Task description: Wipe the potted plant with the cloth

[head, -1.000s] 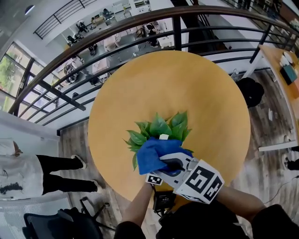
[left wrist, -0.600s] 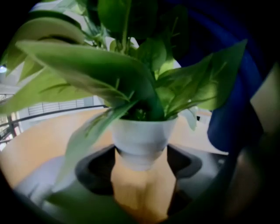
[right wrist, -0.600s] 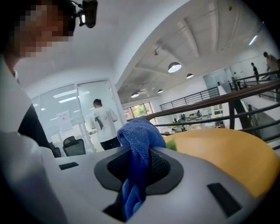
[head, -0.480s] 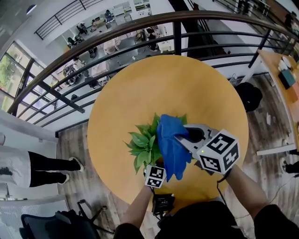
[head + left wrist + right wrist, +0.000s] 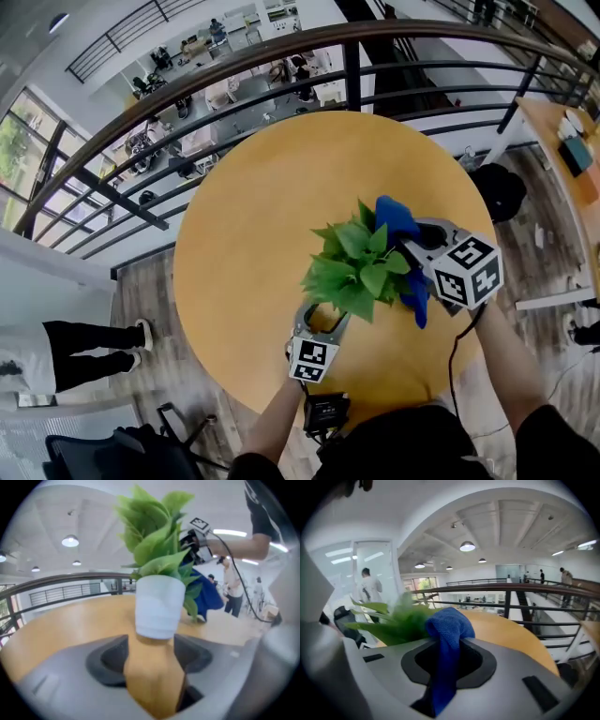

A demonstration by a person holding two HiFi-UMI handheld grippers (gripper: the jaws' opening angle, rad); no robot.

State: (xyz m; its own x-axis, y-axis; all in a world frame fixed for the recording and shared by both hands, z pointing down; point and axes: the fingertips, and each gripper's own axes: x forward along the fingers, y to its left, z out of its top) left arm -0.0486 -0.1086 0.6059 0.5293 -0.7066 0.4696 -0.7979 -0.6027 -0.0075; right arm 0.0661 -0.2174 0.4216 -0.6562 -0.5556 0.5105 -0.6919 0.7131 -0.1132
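Wooden table [image 5: 244, 234], right tongs [image 5: 448, 644] pinching cloth [image 5: 449, 620]

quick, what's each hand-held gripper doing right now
Left hand-held gripper: open, jaws just closing, white pot at tips, ungripped.
Right hand-held gripper: shut on blue cloth.

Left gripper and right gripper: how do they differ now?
The left gripper holds nothing, its jaws apart, having just been closing; the right gripper clamps the blue cloth. The left gripper faces the base of the white pot; the right gripper is beside the leaves. Both bear marker cubes.
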